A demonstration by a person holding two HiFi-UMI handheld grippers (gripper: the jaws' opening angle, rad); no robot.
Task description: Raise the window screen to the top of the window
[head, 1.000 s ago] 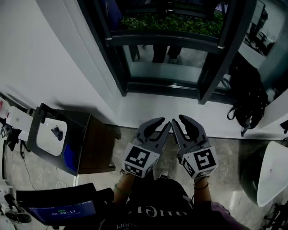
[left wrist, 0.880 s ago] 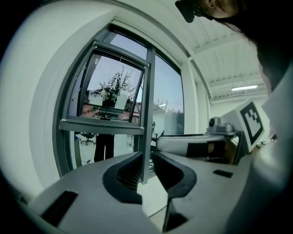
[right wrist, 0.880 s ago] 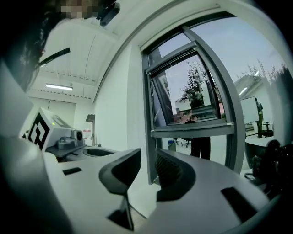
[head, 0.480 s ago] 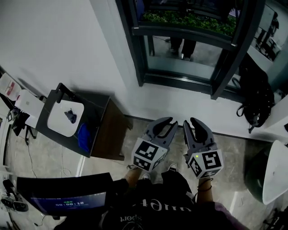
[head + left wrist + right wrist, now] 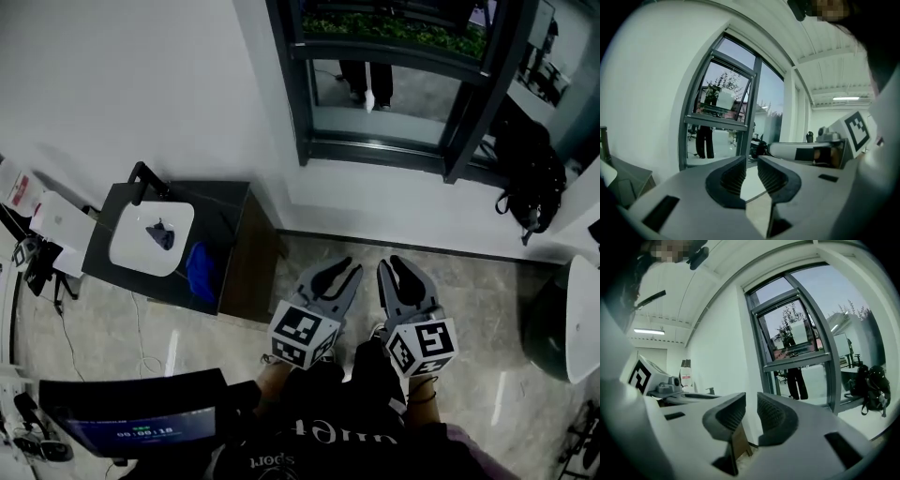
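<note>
Dark cabinet [image 5: 221, 214] against white wall, white tray [image 5: 150, 236] on top. Black backpack [image 5: 530, 169] on ledge, right.

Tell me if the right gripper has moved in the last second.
Yes. The right gripper has drawn back from the window: its tips lay over the white wall below it, now over the floor.

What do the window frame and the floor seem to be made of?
Window frame: likely painted metal, dark grey, satin; slim straight profiles.
Floor: likely polished stone or tile, mottled beige; glossy streaks of reflected light show on it.
</note>
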